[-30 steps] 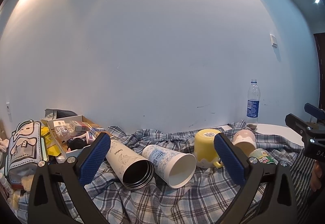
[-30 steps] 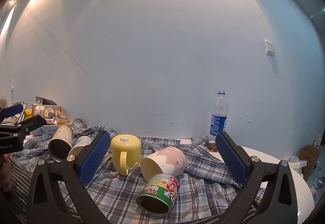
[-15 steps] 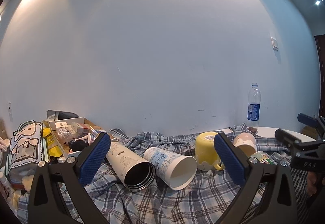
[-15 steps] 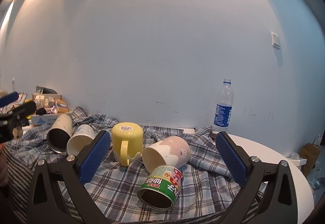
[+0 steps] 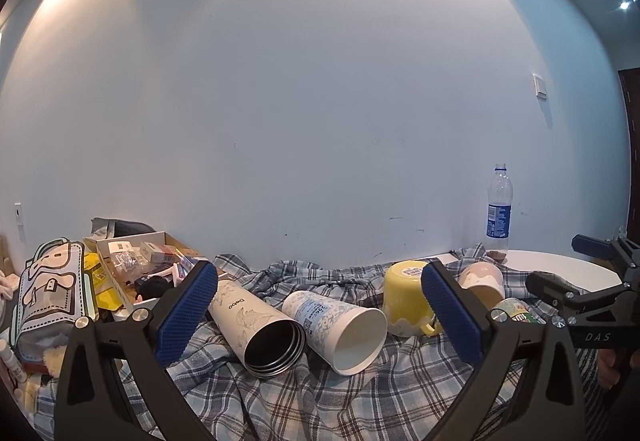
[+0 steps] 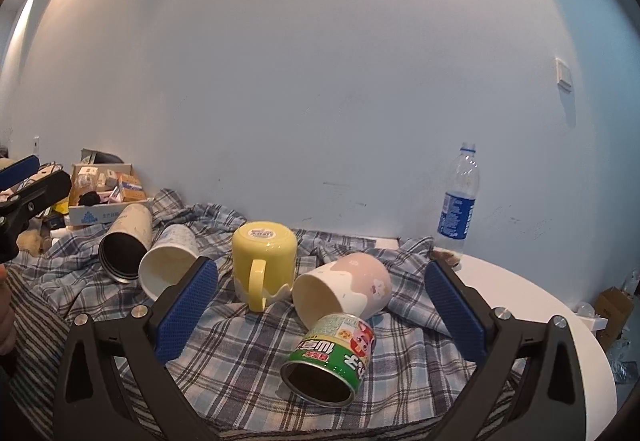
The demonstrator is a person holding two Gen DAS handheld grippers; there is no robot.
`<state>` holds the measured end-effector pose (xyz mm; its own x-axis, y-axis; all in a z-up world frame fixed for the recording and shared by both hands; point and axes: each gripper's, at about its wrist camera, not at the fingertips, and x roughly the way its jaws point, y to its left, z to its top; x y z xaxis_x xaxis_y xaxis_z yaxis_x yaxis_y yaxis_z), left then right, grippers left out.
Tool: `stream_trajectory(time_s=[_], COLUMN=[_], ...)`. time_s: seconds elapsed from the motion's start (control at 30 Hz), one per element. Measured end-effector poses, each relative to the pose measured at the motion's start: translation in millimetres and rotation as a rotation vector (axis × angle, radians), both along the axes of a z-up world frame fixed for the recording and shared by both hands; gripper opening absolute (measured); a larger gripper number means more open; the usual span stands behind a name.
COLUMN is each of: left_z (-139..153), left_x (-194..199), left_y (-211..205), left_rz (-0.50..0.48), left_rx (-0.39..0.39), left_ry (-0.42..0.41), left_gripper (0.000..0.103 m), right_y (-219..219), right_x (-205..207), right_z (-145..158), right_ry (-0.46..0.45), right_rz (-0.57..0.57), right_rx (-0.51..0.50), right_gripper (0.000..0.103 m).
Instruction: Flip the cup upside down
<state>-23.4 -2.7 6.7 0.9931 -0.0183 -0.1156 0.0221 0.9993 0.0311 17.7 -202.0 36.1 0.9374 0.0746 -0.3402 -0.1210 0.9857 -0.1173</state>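
Both pairs of tongs are spread wide with nothing between their blue pads: the left tongs (image 5: 318,311) hover over the left part of the blue-and-white plaid cloth (image 6: 248,345), the right tongs (image 6: 320,311) over its right part.

Nearest the right tongs lies a green printed tin can (image 6: 330,359) on its side, open mouth toward the camera. Just behind it, touching, a pink-and-cream ceramic cup (image 6: 344,293) lies tipped on its side. Beside that stands a yellow plastic handled mug (image 6: 264,263), already bottom-up. To its left lie a white patterned paper cup (image 5: 336,325) and a cream steel-lined tumbler (image 5: 256,325), both on their sides, side by side.

Farther back, a clear plastic water bottle (image 6: 458,211) stands upright on the round white table (image 6: 560,325) by the wall, and a cardboard box of small items (image 5: 140,261) sits at the far left.
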Motion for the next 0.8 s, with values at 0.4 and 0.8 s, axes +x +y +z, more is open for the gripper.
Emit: stream_trajectory(time_s=[0.4, 0.8], left_z=[-2.1, -6.3], left_x=[6.5, 24.1], left_y=[2.9, 7.0], left_rz=[-0.004, 0.007], left_rx=[-0.011, -0.027], left_ry=[0.027, 0.102], left_gripper=[0.103, 0.103], right_y=[1.4, 1.7], right_x=[1.2, 0.9], right_z=[-2.3, -3.8], right_ry=[0.006, 0.009], right_rz=[-0.008, -0.010], right_rx=[-0.013, -0.015], right_gripper=[0.103, 0.103])
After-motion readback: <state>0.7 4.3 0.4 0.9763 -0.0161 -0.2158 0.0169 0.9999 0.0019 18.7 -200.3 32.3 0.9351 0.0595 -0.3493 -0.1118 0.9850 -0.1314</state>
